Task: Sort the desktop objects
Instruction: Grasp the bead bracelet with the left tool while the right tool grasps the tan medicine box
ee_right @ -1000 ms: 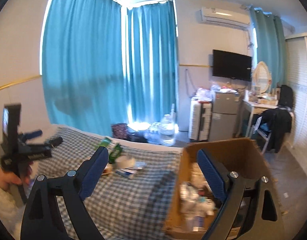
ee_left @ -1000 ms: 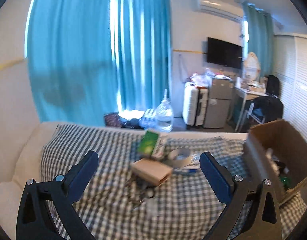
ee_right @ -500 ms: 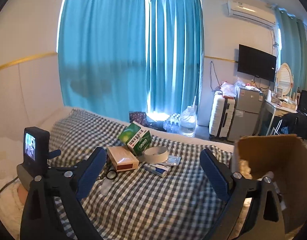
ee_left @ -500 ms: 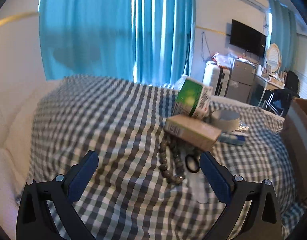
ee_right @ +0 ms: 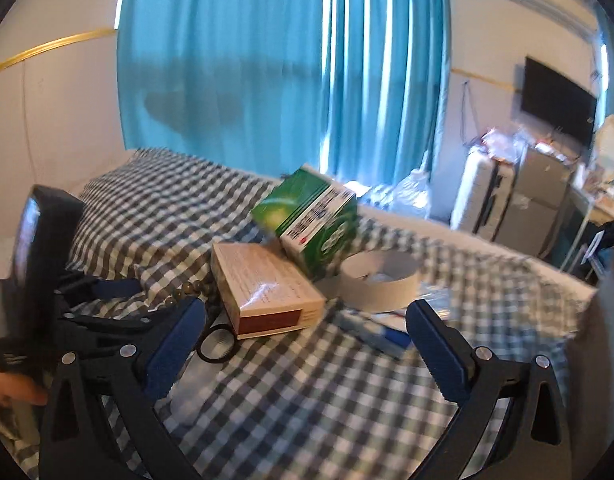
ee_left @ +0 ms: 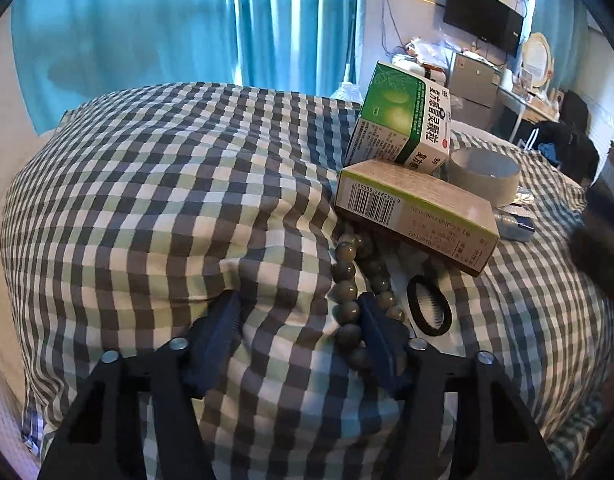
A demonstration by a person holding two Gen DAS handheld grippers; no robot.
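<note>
A string of grey-green beads [ee_left: 345, 290] lies on the checked blanket [ee_left: 147, 200], partly under a beige box [ee_left: 415, 204]. My left gripper [ee_left: 299, 312] is down on the blanket with its jaws closing. One strand of beads and a fold of cloth sit between them, and the right finger's tip lies inside the loop. A green box [ee_left: 403, 124] leans on the beige box [ee_right: 267, 292]. My right gripper [ee_right: 305, 320] hovers open just in front of the beige box, gripping nothing. In the right wrist view the left gripper's fingers [ee_right: 115, 286] reach the beads [ee_right: 187, 290].
A white tape roll [ee_left: 483, 172], a blue tube [ee_left: 515, 224] and a black hair tie [ee_left: 429, 311] lie beside the boxes. The tape roll [ee_right: 379, 280] sits behind the right gripper's right finger. Blue curtains, a fridge and a desk stand beyond the bed.
Both grippers dropped toward the pile. The left one's jaws narrowed from wide open around the beads. The right one swung left, away from the cardboard box, to face the boxes.
</note>
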